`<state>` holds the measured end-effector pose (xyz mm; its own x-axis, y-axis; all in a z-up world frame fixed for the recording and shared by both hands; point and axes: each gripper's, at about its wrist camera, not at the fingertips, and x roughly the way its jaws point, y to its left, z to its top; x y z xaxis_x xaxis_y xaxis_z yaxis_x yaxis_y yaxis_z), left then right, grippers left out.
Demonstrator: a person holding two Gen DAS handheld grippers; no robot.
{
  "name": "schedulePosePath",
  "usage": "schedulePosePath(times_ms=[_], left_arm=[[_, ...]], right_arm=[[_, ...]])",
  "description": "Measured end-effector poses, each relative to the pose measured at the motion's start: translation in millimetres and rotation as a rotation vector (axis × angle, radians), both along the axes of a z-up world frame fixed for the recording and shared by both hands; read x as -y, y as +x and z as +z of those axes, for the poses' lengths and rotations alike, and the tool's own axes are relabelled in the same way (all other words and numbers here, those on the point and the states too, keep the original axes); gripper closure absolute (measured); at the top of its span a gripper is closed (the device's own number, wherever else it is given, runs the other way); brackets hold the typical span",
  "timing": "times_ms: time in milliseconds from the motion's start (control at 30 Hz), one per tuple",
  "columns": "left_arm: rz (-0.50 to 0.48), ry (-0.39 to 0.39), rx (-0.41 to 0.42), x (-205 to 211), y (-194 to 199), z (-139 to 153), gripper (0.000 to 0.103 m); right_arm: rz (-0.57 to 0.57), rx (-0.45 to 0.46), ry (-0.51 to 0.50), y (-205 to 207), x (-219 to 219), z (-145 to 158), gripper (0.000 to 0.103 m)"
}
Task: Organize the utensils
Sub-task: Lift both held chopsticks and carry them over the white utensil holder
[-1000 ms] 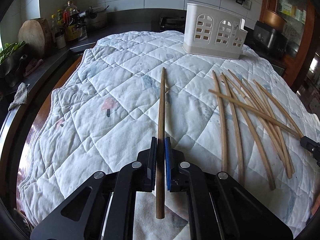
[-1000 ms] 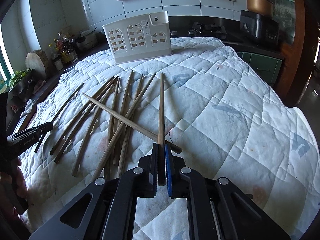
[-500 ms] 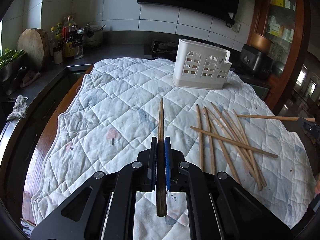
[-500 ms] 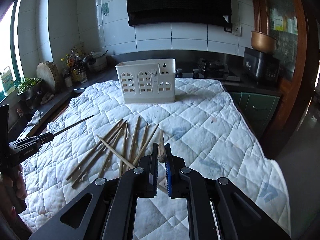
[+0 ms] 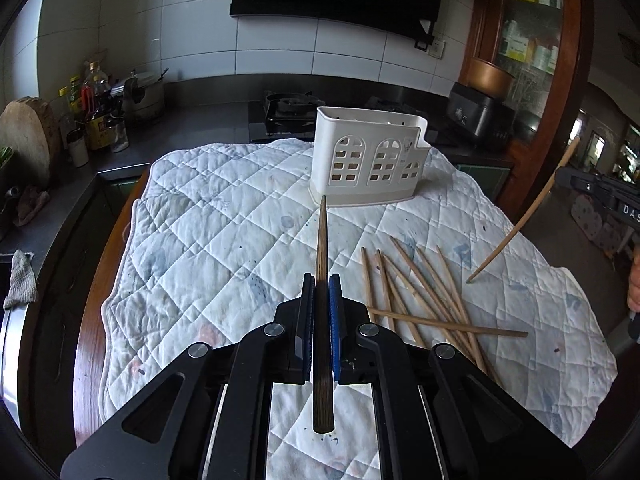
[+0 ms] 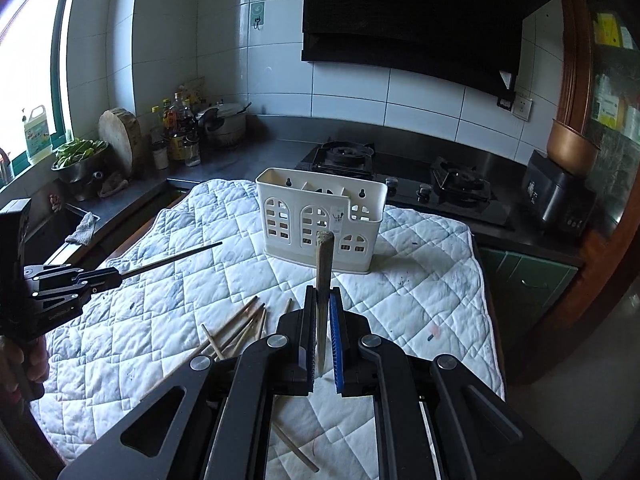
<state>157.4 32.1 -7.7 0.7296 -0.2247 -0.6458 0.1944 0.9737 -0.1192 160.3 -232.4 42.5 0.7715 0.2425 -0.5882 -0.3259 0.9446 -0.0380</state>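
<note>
My left gripper (image 5: 321, 286) is shut on a dark wooden chopstick (image 5: 321, 248) that points forward at the white slotted utensil holder (image 5: 370, 158). My right gripper (image 6: 321, 300) is shut on another chopstick (image 6: 322, 264), tilted up with its blunt end toward the camera, in front of the holder (image 6: 320, 220). Both grippers are raised above the quilted cloth. Several loose chopsticks (image 5: 420, 300) lie in a pile on the cloth, also seen in the right wrist view (image 6: 236, 330). The right gripper's chopstick (image 5: 524, 216) shows at the right of the left wrist view.
The white quilted cloth (image 5: 224, 220) covers the table. A dark counter with bottles (image 5: 96, 116), a wooden block (image 5: 26, 136) and a gas hob (image 6: 400, 176) runs behind it. A wooden cabinet (image 5: 528, 40) stands at the right.
Both grippers have lifted their chopsticks off the cloth and risen well above the table. The right chopstick has tilted from lying flat to pointing up.
</note>
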Motion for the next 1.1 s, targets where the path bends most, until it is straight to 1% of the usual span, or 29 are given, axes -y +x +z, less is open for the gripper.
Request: schedulePosePath(times_ms=[67,200,300,400,500,633,800,967,1100], left_arm=[[-0.012,0.013,-0.024,1.0,7.2,1.1,0.097],[-0.038,0.012,-0.032,0.8,17.9,12.3,0.097],[-0.060,0.005,-0.001,1.8,26.4,36.1,0.097],[-0.097,0.033,0.037,9.7,36.8,65.0,0.097],[-0.121,0.067,0.035,16.9,58.8,87.9,0.097],[-0.153,0.116,-0.012,29.5,92.0,102.8,0.097],[-0.188,0.195,-0.120,42.7,130.2,102.1,0.097],[-0.223,0.230,-0.195,50.4,158.7,103.4,0.097],[-0.254,0.251,-0.233,58.9,176.6,106.9,0.097]], right_arm=[[0.001,0.001,-0.007,2.8,-0.9,1.7,0.096],[0.006,0.006,-0.016,8.9,-2.4,8.7,0.096],[0.005,0.022,-0.031,18.1,-2.9,20.4,0.096],[-0.009,0.043,-0.019,34.8,1.9,40.8,0.096],[-0.037,0.071,-0.005,55.8,7.7,65.4,0.096],[-0.075,0.122,-0.014,84.7,10.1,96.6,0.096],[-0.104,0.173,-0.020,118.3,9.6,121.0,0.096],[-0.113,0.187,0.008,148.2,4.6,128.7,0.096],[-0.119,0.164,0.027,171.8,0.7,124.8,0.096]])
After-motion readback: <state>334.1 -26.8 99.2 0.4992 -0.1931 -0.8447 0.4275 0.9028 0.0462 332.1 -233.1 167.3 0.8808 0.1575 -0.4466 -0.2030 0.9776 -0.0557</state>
